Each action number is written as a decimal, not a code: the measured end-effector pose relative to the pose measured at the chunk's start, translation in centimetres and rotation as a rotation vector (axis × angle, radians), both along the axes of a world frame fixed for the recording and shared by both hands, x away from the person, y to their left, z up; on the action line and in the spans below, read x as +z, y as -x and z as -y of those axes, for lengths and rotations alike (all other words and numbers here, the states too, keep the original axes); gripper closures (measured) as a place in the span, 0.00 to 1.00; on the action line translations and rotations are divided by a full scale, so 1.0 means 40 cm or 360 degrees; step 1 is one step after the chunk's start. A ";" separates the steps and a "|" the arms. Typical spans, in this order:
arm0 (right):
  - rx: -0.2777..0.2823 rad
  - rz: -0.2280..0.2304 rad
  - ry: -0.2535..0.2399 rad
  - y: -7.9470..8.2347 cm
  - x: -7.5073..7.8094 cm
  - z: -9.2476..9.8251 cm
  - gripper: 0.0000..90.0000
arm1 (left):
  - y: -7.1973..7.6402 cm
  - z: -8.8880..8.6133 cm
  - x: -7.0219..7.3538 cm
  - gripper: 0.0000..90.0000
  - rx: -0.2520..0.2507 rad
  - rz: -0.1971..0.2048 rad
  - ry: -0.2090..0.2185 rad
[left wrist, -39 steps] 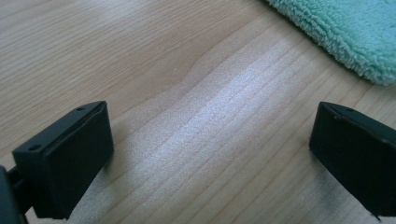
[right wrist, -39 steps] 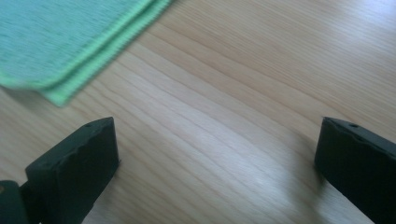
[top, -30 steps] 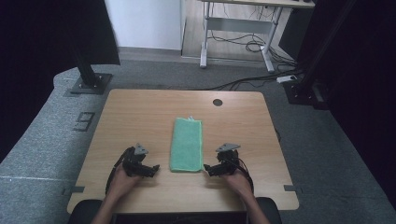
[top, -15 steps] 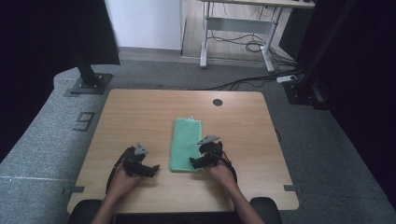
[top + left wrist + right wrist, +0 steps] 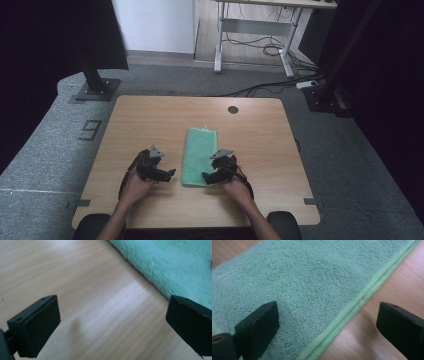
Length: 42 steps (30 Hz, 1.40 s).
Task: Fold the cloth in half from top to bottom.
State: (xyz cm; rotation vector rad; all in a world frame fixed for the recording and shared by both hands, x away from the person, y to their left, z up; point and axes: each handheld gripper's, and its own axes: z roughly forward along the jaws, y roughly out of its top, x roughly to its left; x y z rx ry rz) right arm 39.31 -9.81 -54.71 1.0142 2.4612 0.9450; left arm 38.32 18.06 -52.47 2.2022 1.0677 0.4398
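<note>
A folded green towel (image 5: 200, 155) lies lengthwise in the near middle of the wooden table (image 5: 150, 115). My right gripper (image 5: 205, 176) rests at its near right corner, pointing left. In the right gripper view the towel (image 5: 312, 277) and its stitched hem run between the jaws of the right gripper (image 5: 328, 322); the jaws have just been closing a little but still stand wide, with the pads off the cloth. My left gripper (image 5: 172, 173) is just left of the towel, open over bare wood (image 5: 113, 322), with the towel's edge (image 5: 175, 265) ahead of it.
A round cable hole (image 5: 233, 109) sits near the table's far edge. Beyond the table are a black stand base (image 5: 95, 90) on grey carpet, a white desk frame (image 5: 250, 30) and loose cables.
The right gripper moved left from beside the towel onto its near right corner. The left gripper shifted slightly right toward the towel's left edge.
</note>
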 end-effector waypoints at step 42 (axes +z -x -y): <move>0.0052 -0.0090 -0.0069 -0.002 0.033 0.042 0.07 | -0.034 0.084 -0.059 0.01 -0.0043 -0.0061 0.0024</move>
